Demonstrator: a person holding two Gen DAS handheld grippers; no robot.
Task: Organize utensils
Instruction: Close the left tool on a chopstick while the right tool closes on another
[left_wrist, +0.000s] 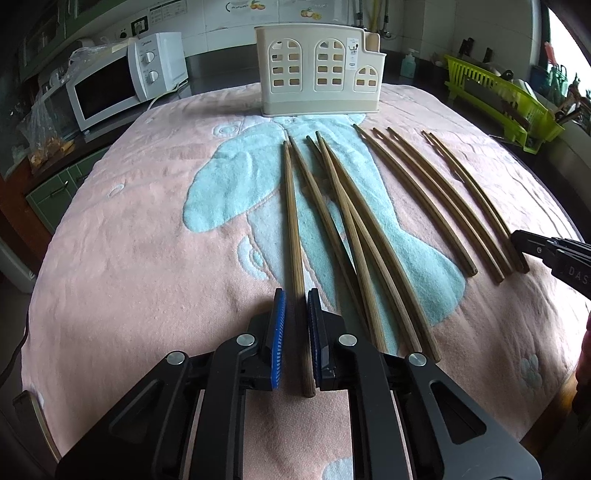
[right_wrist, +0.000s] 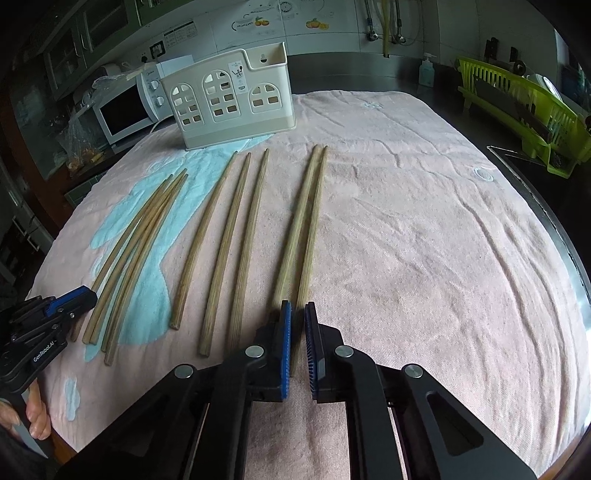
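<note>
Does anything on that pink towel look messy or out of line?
Mostly tidy rows, but the chopsticks in the middle bunch cross over one another instead of lying side by side. The cream utensil holder stands upright. Nothing spilled or broken.

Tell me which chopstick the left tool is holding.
The leftmost chopstick on the towel: it alone runs between the left tool's blue pads.

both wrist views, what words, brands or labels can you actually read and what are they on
"GenRobot.AI": on the black body of the left gripper, seen in the right wrist view.
"DAS", cut off by the frame edge: on the black body of the right gripper, seen in the left wrist view.
Sticker on the cream plastic utensil holder: too small to read.
Fruit stickers on the white wall tiles: blurred.
White microwave brand: unreadable.
</note>
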